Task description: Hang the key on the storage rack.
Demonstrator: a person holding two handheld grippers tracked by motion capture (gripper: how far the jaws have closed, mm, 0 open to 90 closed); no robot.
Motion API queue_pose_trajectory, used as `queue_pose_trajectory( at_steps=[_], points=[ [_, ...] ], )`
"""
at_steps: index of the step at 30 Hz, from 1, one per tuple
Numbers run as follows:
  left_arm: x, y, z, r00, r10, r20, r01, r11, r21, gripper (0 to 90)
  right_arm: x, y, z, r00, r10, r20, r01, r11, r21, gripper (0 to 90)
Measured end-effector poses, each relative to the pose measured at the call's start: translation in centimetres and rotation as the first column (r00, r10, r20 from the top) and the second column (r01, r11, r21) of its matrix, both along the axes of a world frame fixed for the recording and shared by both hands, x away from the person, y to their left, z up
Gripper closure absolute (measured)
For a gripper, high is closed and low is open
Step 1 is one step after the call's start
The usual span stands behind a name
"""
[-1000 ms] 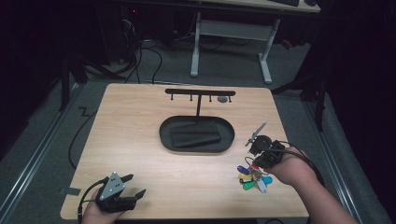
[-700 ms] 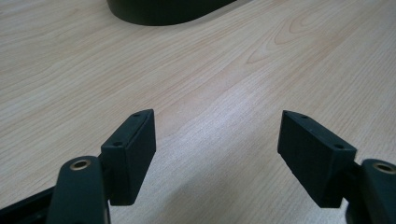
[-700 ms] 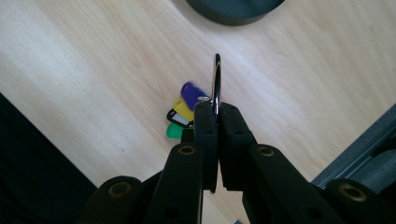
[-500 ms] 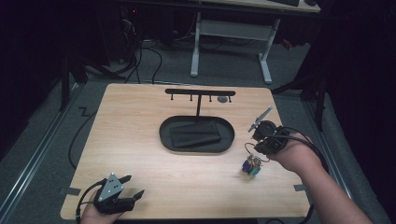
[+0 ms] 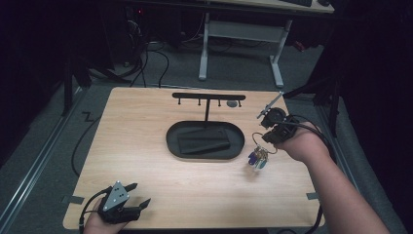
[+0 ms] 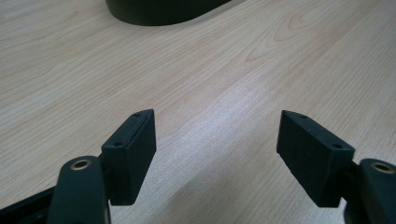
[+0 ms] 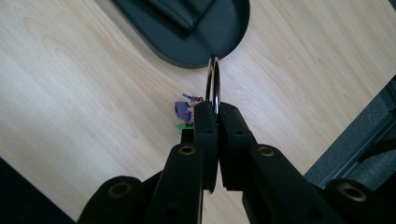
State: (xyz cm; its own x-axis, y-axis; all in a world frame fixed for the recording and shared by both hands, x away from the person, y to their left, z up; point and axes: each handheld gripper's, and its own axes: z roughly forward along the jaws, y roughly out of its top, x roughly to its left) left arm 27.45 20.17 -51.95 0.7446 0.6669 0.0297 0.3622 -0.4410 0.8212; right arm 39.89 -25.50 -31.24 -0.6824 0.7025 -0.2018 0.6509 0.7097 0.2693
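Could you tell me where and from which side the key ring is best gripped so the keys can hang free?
Grip the key ring on its bare upper arc, coming from above, flat across the wire. The keys bunch at the bottom, so the top stays clear. The right hand-held gripper is already shut on it that way.

Open light wooden tabletop [image 5: 146, 136] across the whole left half and along the near edge. In the middle, blocked by a black oval tray [image 5: 204, 140] with a dark flat slab inside. Just behind it, a black T-shaped hook stand [image 5: 208, 97] rising upright, barring passage low over the tray's far side. Clear strip between tray and right edge, apart from a dangling bunch of coloured keys on a metal ring [image 5: 258, 157].
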Motion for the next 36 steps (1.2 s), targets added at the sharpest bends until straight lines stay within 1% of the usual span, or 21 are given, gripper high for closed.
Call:
queue_pose_trajectory(
  at_steps=[3, 4, 6, 8, 10, 11, 18, 21, 23, 24, 25, 26, 27, 29, 30, 33, 36],
  points=[
    [0.0, 0.1, 0.0, 1.0, 0.005, -0.001, -0.005, 1.0, -0.002, 29.0, 0.9, 0.3, 0.2, 1.0, -0.007, -0.003, 0.007, 1.0, 0.005, 87.5],
    [0.0, 0.1, 0.0, 1.0, 0.006, 0.0, -0.006, 1.0, -0.002, 29.0, 1.3, 0.3, 0.4, 1.0, -0.006, -0.007, 0.006, 0.9999, 0.013, 87.6],
    [-0.1, 0.2, 0.0, 1.0, 0.008, 0.002, -0.008, 0.9999, -0.007, 29.0, 1.8, 0.6, 0.7, 0.9999, -0.013, -0.001, 0.013, 0.9998, 0.015, 87.6],
    [-0.1, 0.2, 0.0, 1.0, 0.007, 0.002, -0.007, 1.0, -0.005, 29.1, 2.4, 0.8, 1.2, 0.9999, -0.016, 0.006, 0.016, 0.9993, 0.035, 87.6],
    [-0.1, 0.3, 0.0, 1.0, 0.007, 0.001, -0.007, 1.0, -0.003, 29.1, 3.0, 0.8, 1.4, 0.9997, -0.023, 0.0, 0.023, 0.9974, 0.068, 87.6],
    [-0.1, 0.3, 0.0, 1.0, 0.009, 0.001, -0.009, 1.0, -0.003, 29.1, 3.3, 0.9, 1.5, 0.9996, -0.029, 0.0, 0.029, 0.997, 0.072, 87.6],
    [-0.1, 0.4, 0.0, 0.9999, 0.011, 0.001, -0.011, 0.9999, -0.004, 29.7, 5.1, 1.9, 2.2, 0.9995, -0.031, 0.011, 0.03, 0.9959, 0.085, 87.6],
    [-0.1, 0.5, 0.0, 0.9999, 0.013, 0.0, -0.013, 0.9999, 0.0, 29.8, 5.9, 2.3, 2.5, 0.9996, -0.022, 0.017, 0.02, 0.9962, 0.085, 87.6],
    [-0.1, 0.6, 0.0, 0.9999, 0.015, 0.0, -0.015, 0.9999, -0.002, 29.9, 6.3, 2.6, 2.7, 0.999, -0.041, 0.016, 0.039, 0.9949, 0.092, 87.6],
    [-0.1, 0.6, 0.0, 0.9999, 0.015, 0.0, -0.015, 0.9999, -0.002, 29.9, 6.6, 2.6, 2.8, 0.9993, -0.028, 0.023, 0.026, 0.9954, 0.092, 87.6],
    [-0.1, 0.6, 0.0, 0.9999, 0.013, 0.001, -0.013, 0.9999, -0.001, 29.9, 6.8, 2.8, 2.9, 0.999, -0.037, 0.024, 0.034, 0.994, 0.104, 87.6],
    [-0.1, 0.6, 0.0, 0.9999, 0.012, 0.0, -0.012, 0.9999, 0.0, 29.9, 7.2, 2.9, 2.9, 0.999, -0.029, 0.033, 0.026, 0.9943, 0.104, 87.6],
    [0.0, 0.6, 0.0, 0.9999, 0.011, 0.0, -0.011, 0.9999, 0.001, 30.0, 7.4, 3.0, 2.9, 0.9988, -0.033, 0.037, 0.029, 0.9943, 0.103, 87.6],
    [0.0, 0.6, 0.0, 1.0, 0.01, -0.002, -0.01, 1.0, 0.001, 30.0, 7.9, 3.1, 2.6, 0.999, -0.028, 0.034, 0.025, 0.9949, 0.098, 87.6],
    [0.0, 0.6, 0.0, 0.9999, 0.011, -0.001, -0.011, 0.9999, 0.001, 30.0, 8.1, 3.2, 2.5, 0.9988, -0.04, 0.028, 0.037, 0.9943, 0.1, 87.6],
    [0.1, 0.6, -0.1, 0.9999, 0.01, -0.005, -0.01, 0.9999, -0.002, 30.3, 8.9, 3.0, 2.0, 0.9984, -0.05, 0.025, 0.047, 0.9932, 0.106, 87.5],
    [0.1, 0.8, -0.1, 0.9999, 0.016, -0.006, -0.016, 0.9999, -0.004, 30.5, 9.4, 3.0, 1.6, 0.9966, -0.081, 0.016, 0.079, 0.9906, 0.112, 87.5]
  ],
)
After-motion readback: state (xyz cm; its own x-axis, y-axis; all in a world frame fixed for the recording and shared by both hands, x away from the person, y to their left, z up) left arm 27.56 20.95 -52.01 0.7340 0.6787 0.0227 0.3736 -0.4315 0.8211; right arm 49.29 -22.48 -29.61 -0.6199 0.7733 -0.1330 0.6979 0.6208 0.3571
